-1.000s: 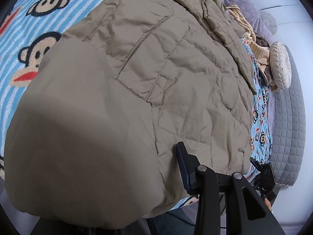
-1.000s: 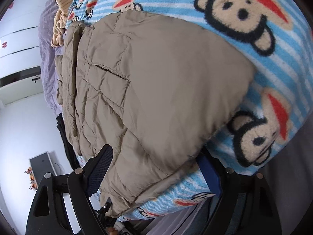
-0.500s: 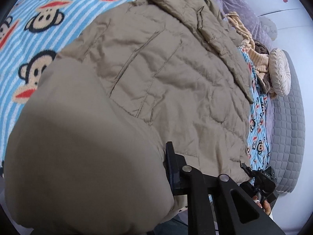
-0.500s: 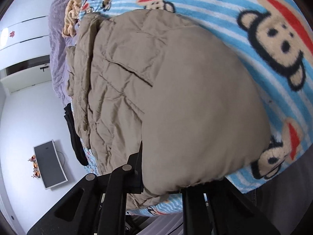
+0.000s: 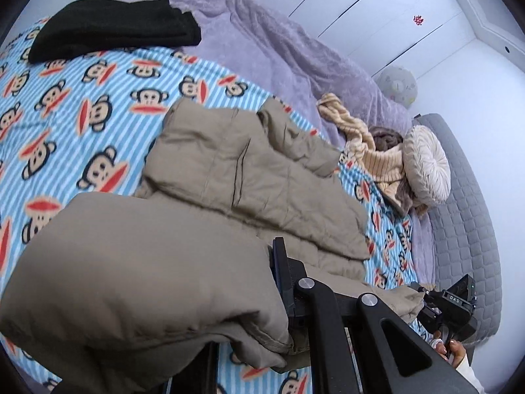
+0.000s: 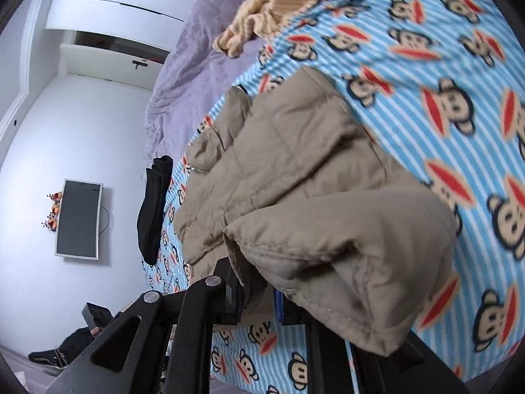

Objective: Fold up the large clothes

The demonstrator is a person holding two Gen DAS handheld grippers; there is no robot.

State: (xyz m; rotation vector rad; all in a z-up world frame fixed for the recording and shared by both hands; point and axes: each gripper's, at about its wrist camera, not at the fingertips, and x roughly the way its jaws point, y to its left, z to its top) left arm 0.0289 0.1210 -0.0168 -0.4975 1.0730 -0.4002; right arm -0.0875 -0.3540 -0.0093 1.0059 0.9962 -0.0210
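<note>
Now both tongs pinch the coat's hem: the left gripper (image 5: 262, 298) is clamped on one bunched corner of the coat (image 5: 249, 177), the right gripper (image 6: 259, 292) on the other, a thick roll of tan fabric spilling over its fingers. Half a second ago the coat lay nearly flat and filled both views; since then the hem has been lifted and carried toward the collar, so the lower half stands as a raised fold over the quilted upper half, which rests on the blanket (image 5: 98, 98). Far more of the bed shows than before.

The blanket is blue-striped with monkey faces. Beyond the coat lie a black garment (image 5: 111, 32), a lilac throw (image 5: 279, 52), a crumpled yellow striped garment (image 5: 367, 141) and a round cream cushion (image 5: 426, 167) against a grey quilted headboard (image 5: 472, 216). White wardrobe doors (image 6: 124, 3) line the wall, and a dark screen (image 6: 78, 220) hangs on another.
</note>
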